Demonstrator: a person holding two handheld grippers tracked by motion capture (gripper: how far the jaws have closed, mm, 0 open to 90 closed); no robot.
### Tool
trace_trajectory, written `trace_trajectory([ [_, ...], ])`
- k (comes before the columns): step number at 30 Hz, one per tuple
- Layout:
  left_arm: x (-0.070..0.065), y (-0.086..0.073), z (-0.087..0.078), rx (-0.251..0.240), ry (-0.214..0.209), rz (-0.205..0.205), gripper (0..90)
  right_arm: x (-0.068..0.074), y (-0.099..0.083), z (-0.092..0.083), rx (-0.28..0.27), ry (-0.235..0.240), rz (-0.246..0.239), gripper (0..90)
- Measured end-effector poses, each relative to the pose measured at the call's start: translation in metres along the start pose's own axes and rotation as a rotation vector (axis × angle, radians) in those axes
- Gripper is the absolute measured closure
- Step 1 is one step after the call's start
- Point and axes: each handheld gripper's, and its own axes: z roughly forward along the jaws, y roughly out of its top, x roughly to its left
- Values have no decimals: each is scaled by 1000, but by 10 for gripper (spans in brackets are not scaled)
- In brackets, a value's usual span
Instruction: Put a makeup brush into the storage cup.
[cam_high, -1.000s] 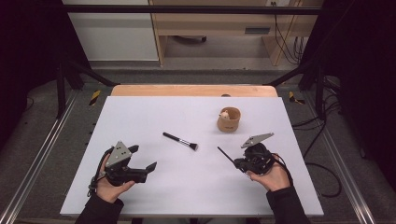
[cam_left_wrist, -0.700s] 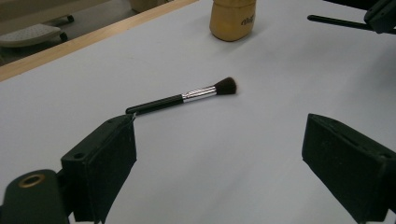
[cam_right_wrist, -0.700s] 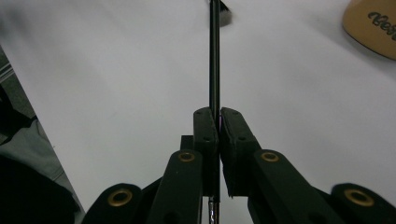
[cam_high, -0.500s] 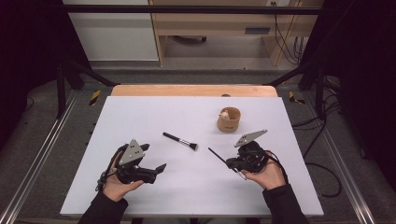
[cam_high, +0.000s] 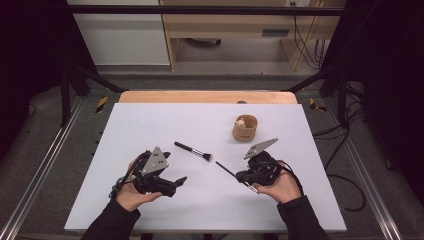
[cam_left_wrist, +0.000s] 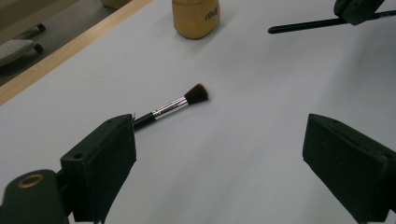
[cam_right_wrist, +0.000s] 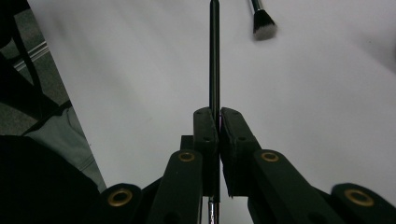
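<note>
both hands have moved inward; right gripper (cam_high: 246, 176) clamps thin black stick (cam_high: 226, 169) pointing up-left, left gripper (cam_high: 176, 183) open.

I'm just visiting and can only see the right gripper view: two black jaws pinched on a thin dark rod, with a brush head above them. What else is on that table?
Observer: A small brown cup stands on the white table, beyond the right hand-held gripper and its thin dark rod.
Operator: And that brush, is anyone holding it?
Observer: No. The brush lies loose on the table, with a black handle and a silver collar, and neither gripper touches it.
Operator: So what is the other hand doing?
Observer: The left hand-held gripper points toward the brush with its jaws wide open and nothing between them.
</note>
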Motion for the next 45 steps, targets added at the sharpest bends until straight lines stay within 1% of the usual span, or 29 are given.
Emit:
trace_trajectory([
  [1,-3,3,3,10,-8,22,90,1,1,0,3,2,1,855],
  [2,-3,3,3,10,-8,22,90,2,1,0,2,4,0,855],
  [3,-4,5,4,22,-12,35,90,2,1,0,2,4,0,855],
  [4,-6,8,7,37,-20,55,90,3,2,0,6,16,-7,855],
  [5,-8,9,8,41,-21,68,90,3,2,0,3,20,-10,855],
  [10,-15,15,14,53,-37,105,91,7,3,4,11,35,-32,855],
  [11,-17,16,15,55,-39,114,91,8,3,4,14,40,-30,854],
  [13,-19,17,16,63,-43,135,91,10,3,6,17,43,-42,855],
  [15,-23,19,18,70,-40,153,91,12,3,7,14,54,-44,854],
  [16,-23,19,18,70,-40,153,91,12,3,7,14,56,-48,854],
  [17,-25,21,19,72,-46,164,93,13,3,8,16,63,-54,855],
  [19,-28,23,20,87,-52,184,92,15,4,10,22,65,-55,855],
  [22,-30,27,21,93,-59,205,93,16,5,11,28,79,-66,855],
  [24,-32,29,23,98,-64,216,95,16,5,12,29,92,-61,855],
  [26,-33,30,25,104,-69,234,100,16,6,14,37,95,-73,855],
  [27,-33,30,25,104,-69,234,102,17,6,15,38,99,-69,855],
  [28,-35,31,29,111,-77,245,105,17,7,16,40,103,-74,855],
  [29,-35,31,29,111,-77,245,109,17,7,16,44,101,-79,855],
  [30,-36,31,32,124,-88,265,113,18,8,17,48,104,-76,854],
  [32,-38,32,35,134,-94,284,119,18,8,18,52,107,-81,855],
  [33,-38,32,37,141,-97,296,122,19,8,19,52,108,-73,854],
  [34,-39,32,38,144,-98,307,126,19,9,20,57,112,-82,855],
  [37,-41,33,41,151,-96,328,144,20,9,22,61,116,-76,855],
  [38,-42,33,42,151,-98,332,146,20,9,22,61,119,-86,855],
  [41,-44,33,45,157,-94,364,161,22,10,25,61,125,-79,855],
  [43,-46,33,47,153,-95,380,171,21,10,26,64,125,-86,855],
  [44,-47,33,47,153,-95,390,177,22,10,26,65,128,-81,855],
  [45,-47,33,47,153,-95,390,182,22,10,26,65,128,-81,855],
])
